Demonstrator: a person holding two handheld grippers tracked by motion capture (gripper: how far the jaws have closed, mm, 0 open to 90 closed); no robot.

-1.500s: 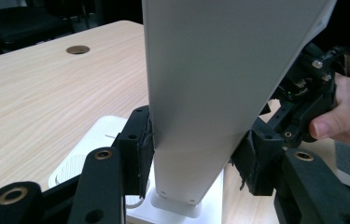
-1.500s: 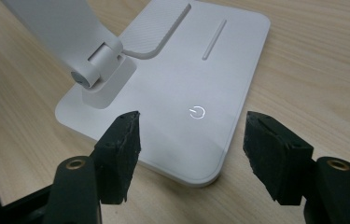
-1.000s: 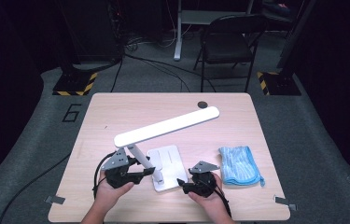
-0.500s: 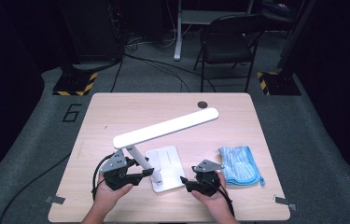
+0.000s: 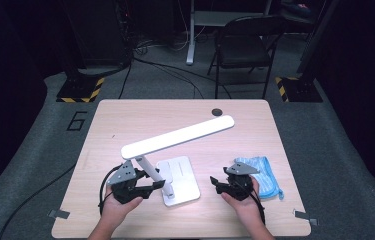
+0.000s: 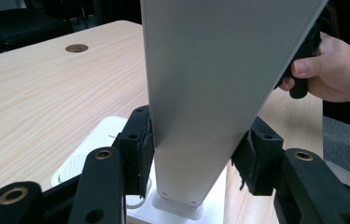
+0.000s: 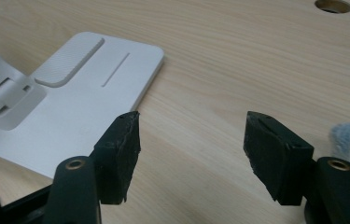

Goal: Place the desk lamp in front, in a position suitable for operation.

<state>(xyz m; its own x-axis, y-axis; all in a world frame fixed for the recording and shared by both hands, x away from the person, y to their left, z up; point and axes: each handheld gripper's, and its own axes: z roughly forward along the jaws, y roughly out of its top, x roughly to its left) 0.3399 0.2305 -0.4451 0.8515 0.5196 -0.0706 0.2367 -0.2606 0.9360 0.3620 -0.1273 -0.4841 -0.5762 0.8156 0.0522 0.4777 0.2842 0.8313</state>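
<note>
1. A white desk lamp (image 5: 175,150) is being worked on near the lower middle of the high view, standing on the wooden surface (image 5: 125,120). Its flat base (image 5: 182,182) is lying just below centre, and its long light bar (image 5: 177,136) is slanting up toward the upper right.
2. The lamp is being judged stiff and smooth, hard plastic or metal, likely light in the bar and weighted in the base. The hinges are being taken as its weak points. A hold low on the upright arm (image 6: 196,102), near the base, is being judged safest, since the slick bar could slip or lever the joint.
3. The left tongs (image 5: 151,189) are being kept partly closed around that upright arm. In the left gripper view both pads (image 6: 140,149) are being pressed against its sides just above the foot joint.
4. The right tongs (image 7: 191,156) are being held wide apart with nothing between them, hovering over bare wood beside the base (image 7: 84,84).
5. A folded blue cloth (image 5: 265,172) is lying at the lower right of the high view, just beside the right tongs (image 5: 217,184).
6. The whole layout is being given by the high view. The pad contact on the arm is being shown by the left gripper view. The ribbed patch and slot on the base are being revealed by the right gripper view.
</note>
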